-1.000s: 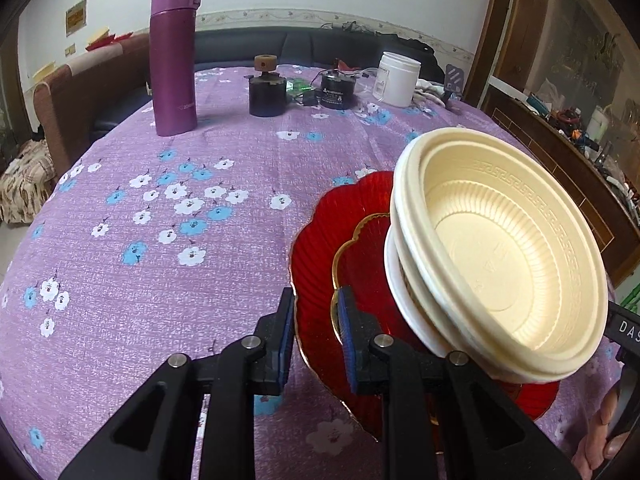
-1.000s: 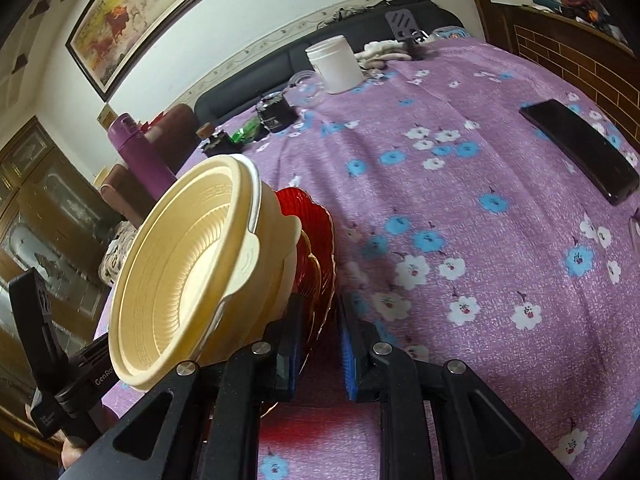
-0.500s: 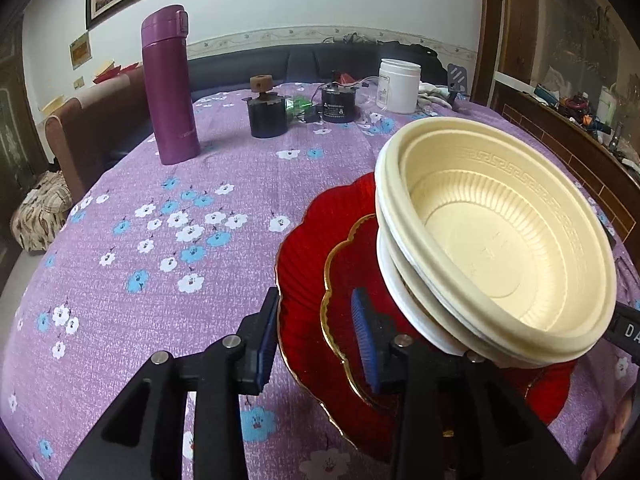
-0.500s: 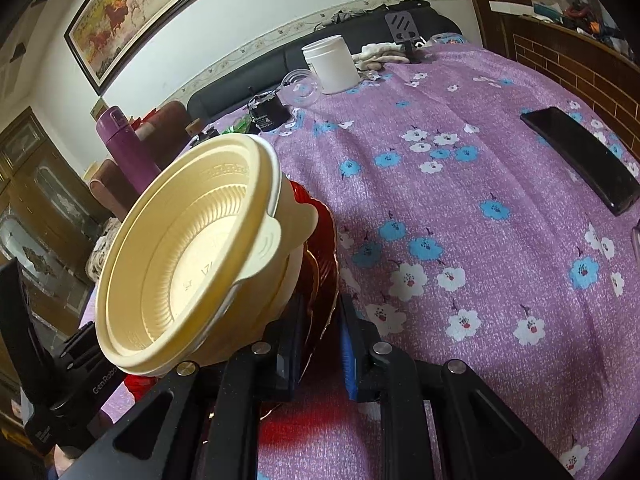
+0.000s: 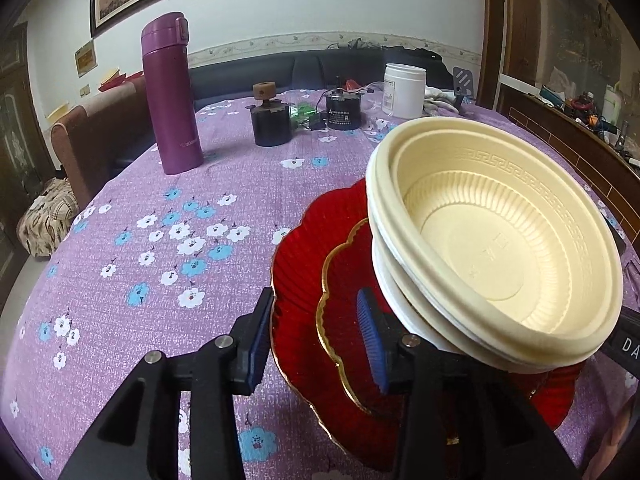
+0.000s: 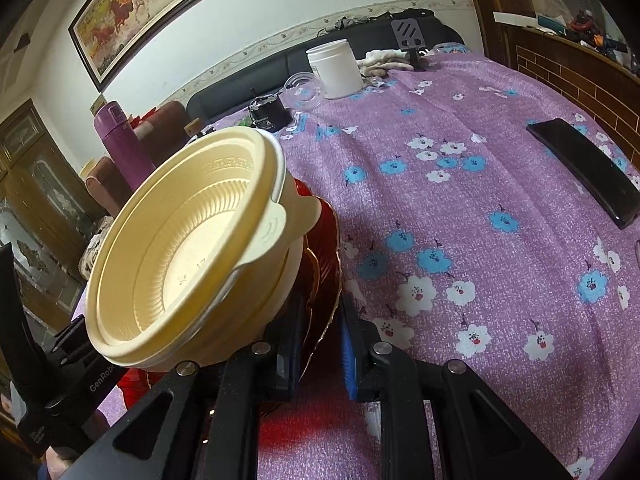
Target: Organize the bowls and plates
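Nested cream plastic bowls [image 5: 492, 248] sit tilted on a small gold-rimmed red plate [image 5: 344, 280], which lies on a larger scalloped red plate [image 5: 304, 248]. My left gripper [image 5: 316, 340] has its jaws opening. Both plates' near rims lie between its blue pads [image 5: 370, 344], and the pads no longer press on them. In the right wrist view the bowls [image 6: 180, 248] lean to the left. My right gripper [image 6: 320, 348] is shut on the edge of the red plates [image 6: 326, 264] beneath them. The plates' middle is hidden by the bowls.
The round table wears a purple flowered cloth [image 5: 120, 280]. At its far side stand a purple flask [image 5: 170, 96], two black devices [image 5: 272, 124] and a white jar [image 5: 404, 90]. A black phone [image 6: 584, 172] lies at the right. A sofa and chair stand behind.
The left gripper's jaws have spread apart and let go of the plate rim. The stack tips a little more upright in view. The right gripper keeps its grip.
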`<state>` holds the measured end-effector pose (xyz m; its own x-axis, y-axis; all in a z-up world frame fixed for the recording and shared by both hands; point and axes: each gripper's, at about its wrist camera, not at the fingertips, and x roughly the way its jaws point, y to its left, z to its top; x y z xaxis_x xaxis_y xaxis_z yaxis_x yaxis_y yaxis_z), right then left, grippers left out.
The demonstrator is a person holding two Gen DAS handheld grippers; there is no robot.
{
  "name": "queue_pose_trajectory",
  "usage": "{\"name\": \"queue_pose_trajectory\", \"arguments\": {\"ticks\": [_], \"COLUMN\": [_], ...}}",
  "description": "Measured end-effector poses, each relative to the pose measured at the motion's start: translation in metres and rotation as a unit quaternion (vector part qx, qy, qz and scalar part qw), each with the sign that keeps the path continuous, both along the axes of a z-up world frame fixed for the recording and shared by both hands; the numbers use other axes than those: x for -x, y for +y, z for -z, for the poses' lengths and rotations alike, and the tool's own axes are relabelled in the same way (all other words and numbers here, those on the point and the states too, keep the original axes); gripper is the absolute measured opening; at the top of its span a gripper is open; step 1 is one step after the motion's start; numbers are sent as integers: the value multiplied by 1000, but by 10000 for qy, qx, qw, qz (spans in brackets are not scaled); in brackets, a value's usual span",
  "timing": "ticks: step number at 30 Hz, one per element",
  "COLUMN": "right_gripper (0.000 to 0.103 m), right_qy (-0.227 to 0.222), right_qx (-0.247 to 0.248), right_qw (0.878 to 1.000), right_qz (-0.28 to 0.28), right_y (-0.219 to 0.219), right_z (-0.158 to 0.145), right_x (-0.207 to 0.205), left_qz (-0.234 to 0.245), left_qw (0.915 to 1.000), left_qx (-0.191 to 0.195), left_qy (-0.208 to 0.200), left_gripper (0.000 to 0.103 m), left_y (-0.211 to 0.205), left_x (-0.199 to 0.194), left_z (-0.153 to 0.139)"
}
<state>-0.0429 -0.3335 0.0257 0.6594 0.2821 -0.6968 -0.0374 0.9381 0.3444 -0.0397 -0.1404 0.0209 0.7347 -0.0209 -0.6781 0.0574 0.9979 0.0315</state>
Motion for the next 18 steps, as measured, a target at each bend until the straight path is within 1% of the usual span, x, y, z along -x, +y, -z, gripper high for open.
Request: {"name": "queue_pose_trajectory", "arguments": {"ticks": [12,18], "right_gripper": [18,18], "right_qy": [-52,-59], "right_qx": [-67,41], "right_qw": [10000,10000], "right_qz": [26,65], "right_y": [1,4], "right_z": [0,0], "right_x": [-7,-11], "left_qz": [-96,-125], "left_qw": [9999,9999], "left_qx": [-52,-107], "left_qy": [-16,-13], "left_gripper": [40,41], "left_y": [-1,-3], "left_x": [-6,-7], "left_z": [1,2]}}
